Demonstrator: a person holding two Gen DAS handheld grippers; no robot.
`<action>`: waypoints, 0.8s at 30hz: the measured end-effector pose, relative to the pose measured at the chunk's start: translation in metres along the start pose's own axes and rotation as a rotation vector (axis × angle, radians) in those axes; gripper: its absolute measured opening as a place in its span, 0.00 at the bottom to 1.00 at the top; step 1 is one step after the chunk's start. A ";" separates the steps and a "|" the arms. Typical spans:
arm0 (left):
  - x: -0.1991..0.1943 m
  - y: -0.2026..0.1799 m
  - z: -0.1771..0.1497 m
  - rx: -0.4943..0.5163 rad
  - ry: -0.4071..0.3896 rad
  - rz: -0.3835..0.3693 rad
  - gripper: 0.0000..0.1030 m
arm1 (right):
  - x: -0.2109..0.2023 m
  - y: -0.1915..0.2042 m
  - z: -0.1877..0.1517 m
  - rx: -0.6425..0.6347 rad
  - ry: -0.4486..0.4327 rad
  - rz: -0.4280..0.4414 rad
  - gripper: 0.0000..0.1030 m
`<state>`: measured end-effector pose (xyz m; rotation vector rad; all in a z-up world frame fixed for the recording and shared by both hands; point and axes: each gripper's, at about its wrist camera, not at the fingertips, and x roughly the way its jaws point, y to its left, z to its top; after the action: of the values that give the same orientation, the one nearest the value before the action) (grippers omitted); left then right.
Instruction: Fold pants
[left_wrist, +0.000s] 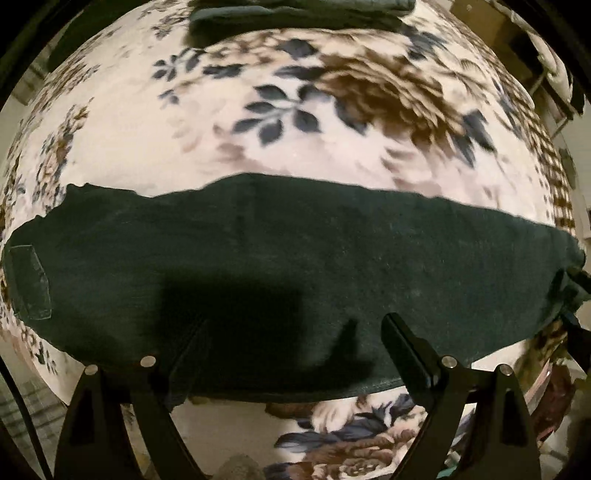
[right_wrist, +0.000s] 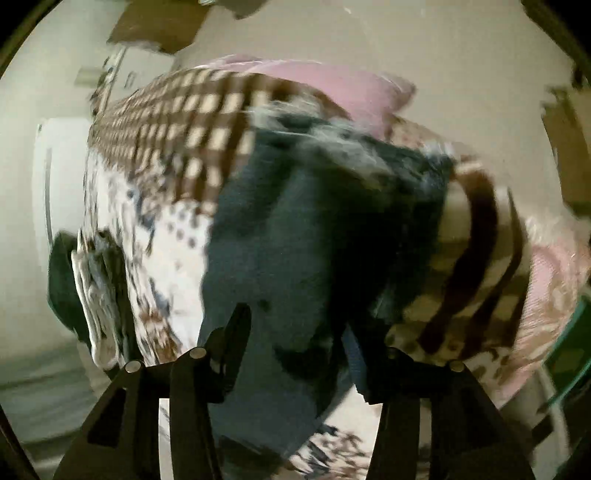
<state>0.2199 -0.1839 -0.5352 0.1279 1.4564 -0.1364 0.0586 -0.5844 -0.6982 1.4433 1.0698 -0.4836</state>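
Dark green pants (left_wrist: 295, 266) lie flat, stretched left to right across a floral blanket (left_wrist: 147, 122); a back pocket (left_wrist: 31, 284) shows at the far left. My left gripper (left_wrist: 291, 332) hovers over the pants' near edge with its jaws wide apart and nothing between them. In the right wrist view, which is blurred by motion, the pants (right_wrist: 280, 229) run away from the camera. My right gripper (right_wrist: 295, 332) is over their near end with its jaws apart; I cannot tell whether it touches the cloth.
A folded dark garment (left_wrist: 295, 14) lies at the far edge of the blanket. A checkered blanket border (right_wrist: 177, 122) and a pink pillow (right_wrist: 332, 85) lie beyond the pants. A stack of folded clothes (right_wrist: 92, 280) sits at the left.
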 end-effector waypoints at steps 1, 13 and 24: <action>0.001 -0.001 0.000 0.003 0.004 0.001 0.89 | 0.002 -0.003 0.000 0.020 -0.011 0.001 0.44; -0.006 0.022 -0.005 -0.026 -0.016 0.017 0.89 | -0.005 0.013 0.021 -0.193 -0.024 -0.182 0.41; -0.031 0.260 -0.068 -0.442 -0.031 0.050 0.89 | 0.025 0.062 -0.174 -0.314 0.210 -0.134 0.87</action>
<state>0.1942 0.0842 -0.5104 -0.1981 1.4185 0.2238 0.0710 -0.4052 -0.6503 1.1667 1.3512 -0.2470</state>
